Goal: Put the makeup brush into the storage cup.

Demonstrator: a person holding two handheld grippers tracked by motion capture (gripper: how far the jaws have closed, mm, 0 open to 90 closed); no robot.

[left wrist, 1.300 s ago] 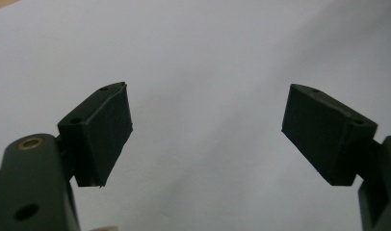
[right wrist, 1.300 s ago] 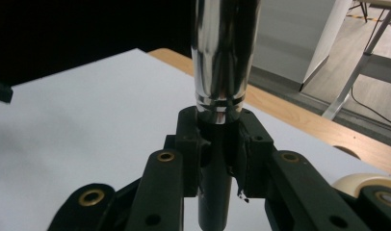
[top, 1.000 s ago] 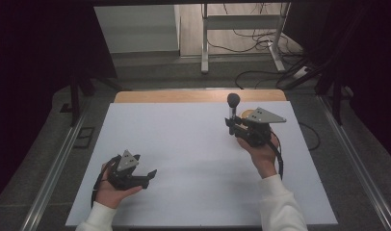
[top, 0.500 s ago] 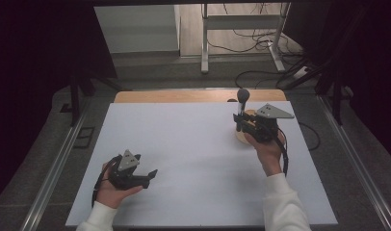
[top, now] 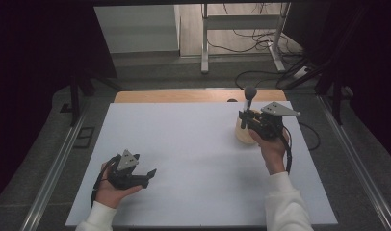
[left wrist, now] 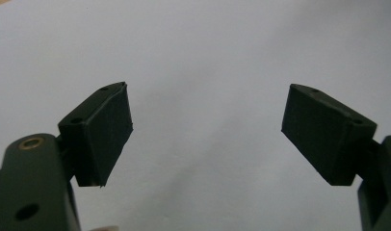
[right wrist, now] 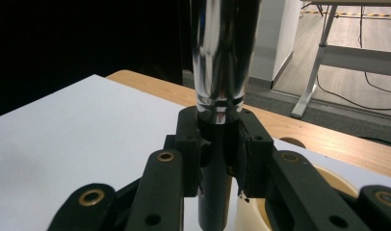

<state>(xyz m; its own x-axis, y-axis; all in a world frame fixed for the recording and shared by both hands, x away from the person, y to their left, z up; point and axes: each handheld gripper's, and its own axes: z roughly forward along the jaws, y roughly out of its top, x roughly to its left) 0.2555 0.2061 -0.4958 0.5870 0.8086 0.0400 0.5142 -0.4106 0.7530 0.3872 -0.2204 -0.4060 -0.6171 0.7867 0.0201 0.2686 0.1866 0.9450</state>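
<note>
High view, left side: left gripper (top: 136,175) low on the white tabletop (top: 193,154), cradled in the person's left hand (top: 111,190), grey three-cornered plate on top. Fingers (left wrist: 99,134) spread wide apart in the left gripper view, bare white surface between them, nothing held.

Middle of the tabletop: plain white sheet; a strip of wood edge (top: 184,96) shows along the far side.

Right side: right gripper (top: 249,120) raised near the far right corner, held in the right hand (top: 270,149), white sleeve below. Fingers (right wrist: 188,144) clamped on a metal rod (right wrist: 222,57), which stands upright between them. Right gripper view: the rod's shiny chrome upper part rises out of the top of the frame; its darker lower part runs down between the pads. High view: the rod ends in a dark round knob (top: 250,92) above the gripper.

Just beside and below the gripper, a cream-coloured round container (top: 242,134) sits on the tabletop; the rod's lower end hangs just beside its rim (right wrist: 251,211). Whether they touch, cannot tell.
</note>
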